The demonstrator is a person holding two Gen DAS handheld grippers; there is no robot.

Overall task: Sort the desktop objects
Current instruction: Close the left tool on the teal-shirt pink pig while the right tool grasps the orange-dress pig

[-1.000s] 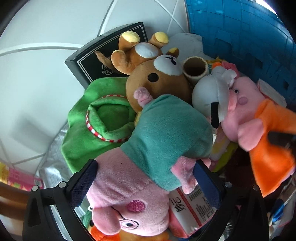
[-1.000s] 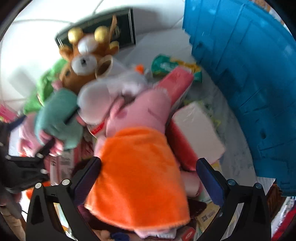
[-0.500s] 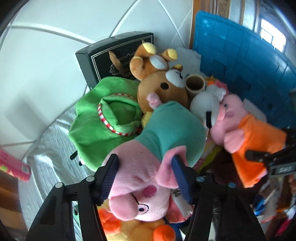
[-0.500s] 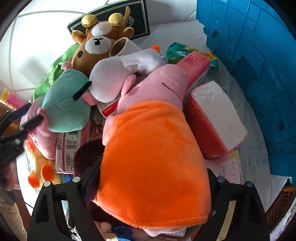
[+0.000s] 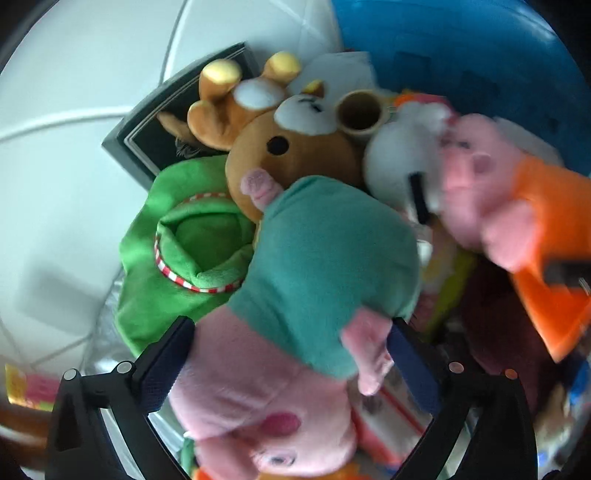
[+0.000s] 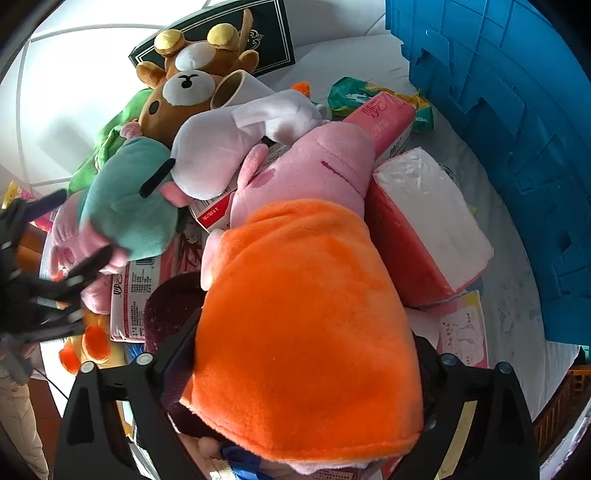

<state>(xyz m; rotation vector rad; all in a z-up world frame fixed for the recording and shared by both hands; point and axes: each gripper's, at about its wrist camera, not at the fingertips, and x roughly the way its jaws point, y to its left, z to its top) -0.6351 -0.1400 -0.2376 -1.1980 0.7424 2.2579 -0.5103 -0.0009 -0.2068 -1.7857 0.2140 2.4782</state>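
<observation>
A pile of plush toys and packets lies on a white table. My left gripper (image 5: pixel 291 354) has its jaws around the pink pig plush in a teal shirt (image 5: pixel 325 251); that pig also shows in the right wrist view (image 6: pixel 125 206). My right gripper (image 6: pixel 303 354) is closed on the pink pig plush in an orange dress (image 6: pixel 303 317), which also shows in the left wrist view (image 5: pixel 546 229). A brown bear plush (image 5: pixel 295 144), a white plush (image 6: pixel 221 147) and a green plush (image 5: pixel 192 236) lie among them.
A blue plastic crate (image 6: pixel 509 140) stands at the right. A black box (image 6: pixel 221 33) lies behind the bear. Red tissue packs (image 6: pixel 424 229), a pink pack (image 6: pixel 384 114), a cardboard tube (image 5: pixel 362 110) and a yellow plush (image 6: pixel 88 343) fill the pile.
The left gripper's jaws, tight on the teal-shirt pig half a second ago, now stand wider around it, and the camera sits closer to the pile. The right gripper stays closed on the orange-dress pig.
</observation>
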